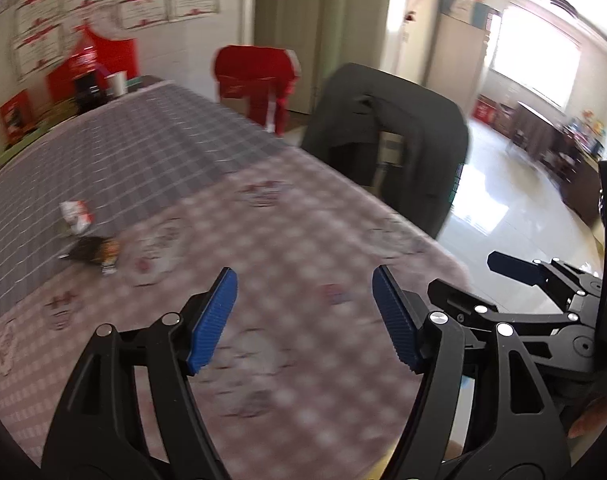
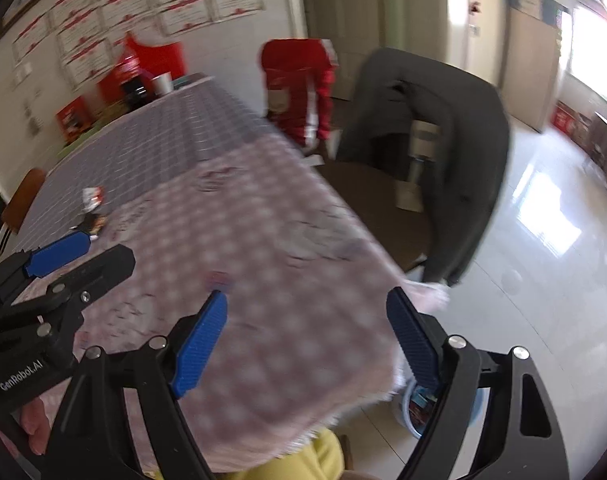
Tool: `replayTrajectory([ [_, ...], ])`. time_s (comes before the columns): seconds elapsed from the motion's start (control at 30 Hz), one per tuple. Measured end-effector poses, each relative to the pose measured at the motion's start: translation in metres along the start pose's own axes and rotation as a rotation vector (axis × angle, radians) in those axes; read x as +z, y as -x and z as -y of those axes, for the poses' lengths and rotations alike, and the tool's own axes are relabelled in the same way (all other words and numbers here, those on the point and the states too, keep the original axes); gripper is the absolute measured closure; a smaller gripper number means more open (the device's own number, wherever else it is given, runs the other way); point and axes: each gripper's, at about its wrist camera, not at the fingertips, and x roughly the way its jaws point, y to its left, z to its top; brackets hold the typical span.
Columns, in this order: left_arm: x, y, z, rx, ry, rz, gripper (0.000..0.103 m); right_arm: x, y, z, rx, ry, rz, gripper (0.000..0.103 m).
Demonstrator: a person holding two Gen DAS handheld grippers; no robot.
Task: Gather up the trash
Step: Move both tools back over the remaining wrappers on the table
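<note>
A crumpled white-and-red wrapper [image 1: 76, 214] [image 2: 93, 196] and a dark wrapper [image 1: 91, 252] [image 2: 91, 222] lie together on the checked tablecloth [image 1: 287, 216] [image 2: 263, 240], far left of both grippers. A small red-blue scrap [image 1: 333, 294] [image 2: 219, 278] lies nearer, just ahead of the fingers. My left gripper [image 1: 303, 312] [image 2: 109, 250] hovers open over the cloth with nothing between its blue pads. My right gripper [image 2: 307, 336] [image 1: 463, 276] is also open and empty, over the table's near right corner. Both views are motion-blurred.
A blue bin [image 2: 409, 406] with some trash in it stands on the floor under the table corner. A chair draped in a dark jacket [image 1: 387, 128] [image 2: 435, 120] and one in a red jacket [image 1: 259, 76] [image 2: 299, 84] flank the right side. Cups and red boxes [image 1: 95, 76] crowd the far end.
</note>
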Motion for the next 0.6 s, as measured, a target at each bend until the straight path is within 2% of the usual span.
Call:
replayTrajectory([
  [0.33,-0.020,0.012,-0.118,0.134,0.173,-0.024,0.031,0.029,-0.037,-0.119,0.098,0.217,-0.033,0.022],
  [0.6,-0.035,0.017,-0.192,0.240,0.290,-0.053,0.031,0.044,-0.080,-0.197,0.161,0.361,-0.092,0.022],
])
